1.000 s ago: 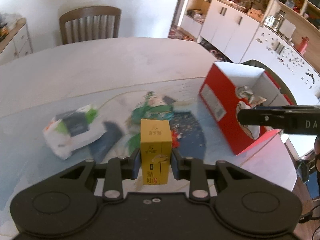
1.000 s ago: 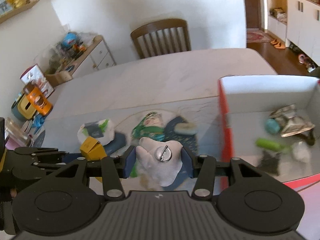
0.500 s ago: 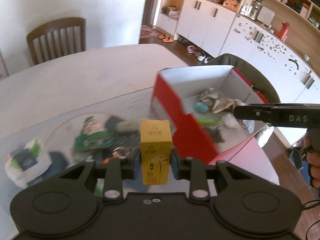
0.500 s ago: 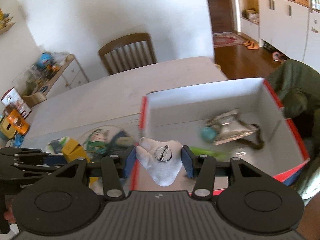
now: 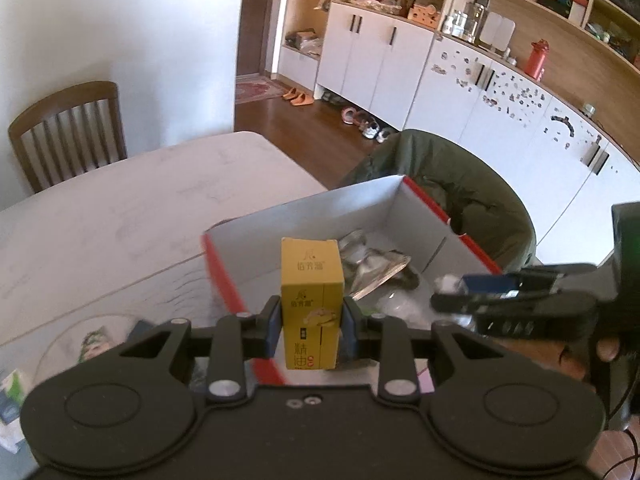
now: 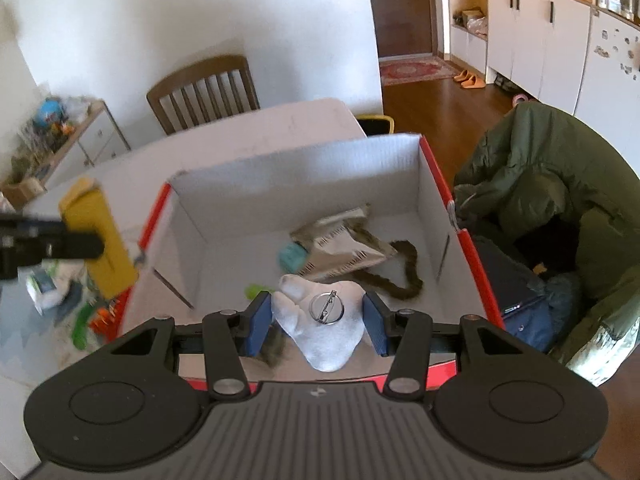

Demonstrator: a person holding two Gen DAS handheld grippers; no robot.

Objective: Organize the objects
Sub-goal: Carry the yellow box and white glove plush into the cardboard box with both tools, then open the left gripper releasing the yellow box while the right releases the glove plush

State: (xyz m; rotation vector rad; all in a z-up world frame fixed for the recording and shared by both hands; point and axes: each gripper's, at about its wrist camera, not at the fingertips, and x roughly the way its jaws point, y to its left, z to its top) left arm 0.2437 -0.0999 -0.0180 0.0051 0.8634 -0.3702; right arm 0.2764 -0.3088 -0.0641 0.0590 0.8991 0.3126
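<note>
Left wrist view is showing my left tongs [image 5: 311, 326] clamping the yellow carton [image 5: 312, 300] upright between the blue pads, and the carton is now hanging right at the near rim of the red box [image 5: 360, 208], where a second ago it was hovering over the clutter on the table [image 5: 120, 216]. In the right wrist view my right tongs [image 6: 318, 322] are carrying the white plush piece [image 6: 324, 324] with its round metal pin [image 6: 325, 309]; the pads are sitting just beside it and I am judging it held, though contact on the right pad is hard to make out. That piece was over the table mat a second ago and is now sitting over the box interior, above the teal lump [image 6: 293, 257], the crumpled packet [image 6: 344, 246] and the brown braid [image 6: 400, 276] already lying inside.

Both loads are therefore arriving at the box together. I am judging the right one ready for release, while the left one is needing a little more travel past the rim. A green jacket [image 6: 540, 192] is draped just beside the box, clear of both tongs.
</note>
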